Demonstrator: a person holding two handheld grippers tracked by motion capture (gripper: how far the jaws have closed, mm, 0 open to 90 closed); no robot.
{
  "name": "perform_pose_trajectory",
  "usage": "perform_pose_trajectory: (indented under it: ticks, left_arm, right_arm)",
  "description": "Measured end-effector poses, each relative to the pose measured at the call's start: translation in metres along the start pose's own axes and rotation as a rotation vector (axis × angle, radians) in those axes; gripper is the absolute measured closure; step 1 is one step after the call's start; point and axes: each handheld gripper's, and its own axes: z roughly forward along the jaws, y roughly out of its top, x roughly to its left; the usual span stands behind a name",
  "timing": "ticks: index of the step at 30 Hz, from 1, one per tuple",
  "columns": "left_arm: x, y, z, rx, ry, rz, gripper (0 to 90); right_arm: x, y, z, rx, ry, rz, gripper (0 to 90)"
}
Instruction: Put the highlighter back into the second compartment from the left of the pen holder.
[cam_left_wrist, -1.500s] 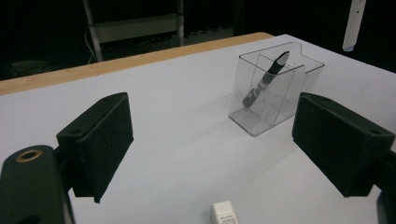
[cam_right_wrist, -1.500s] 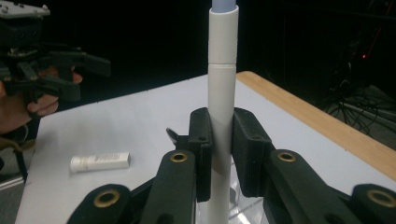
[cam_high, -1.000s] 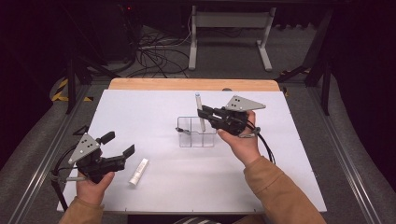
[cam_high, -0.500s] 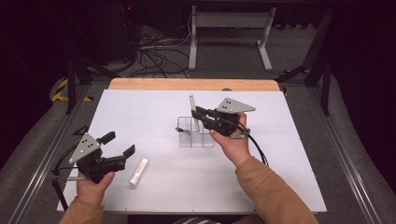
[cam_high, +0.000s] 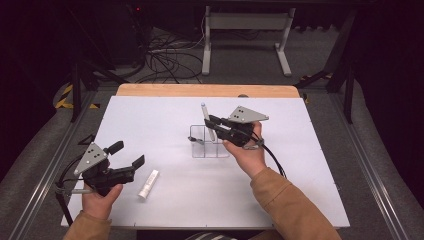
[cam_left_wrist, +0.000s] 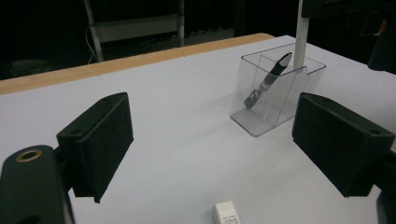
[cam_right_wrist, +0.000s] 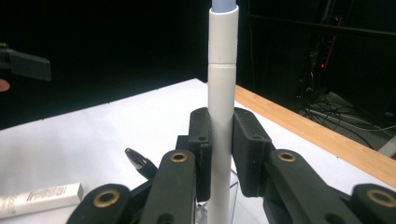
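The white table top (cam_high: 310, 190) lay bare across the lower right of the high view, with its wooden edge (cam_high: 165, 90) at the top. Near centre stood a clear plastic two-compartment holder (cam_high: 208, 145), a dark pen (cam_left_wrist: 268, 80) leaning inside one compartment. The right gripper (cam_high: 214, 125) clamped a slim white cylindrical marker (cam_high: 207, 120) upright, its lower end down in the holder. At lower left, the left gripper (cam_high: 127, 154) stood wide and empty, just beside a small white tube (cam_high: 148, 183) lying flat.
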Motion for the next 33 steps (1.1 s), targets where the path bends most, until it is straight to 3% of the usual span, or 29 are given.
perform_pose_trajectory:
  ticks: [22,27,33]
  left_arm:
    - [-0.001,0.000,0.001,0.001,-0.002,0.003,13.5]
    - [-0.001,0.000,0.001,0.001,-0.002,0.003,13.4]
    - [-0.002,0.000,0.002,0.011,-0.006,-0.004,12.2]
  right_arm:
    - [-0.002,-0.013,0.003,0.123,-0.008,0.029,78.4]
    - [-0.004,-0.014,0.002,0.154,-0.020,0.019,68.8]
    - [-0.004,-0.015,-0.005,0.161,-0.031,0.016,49.7]
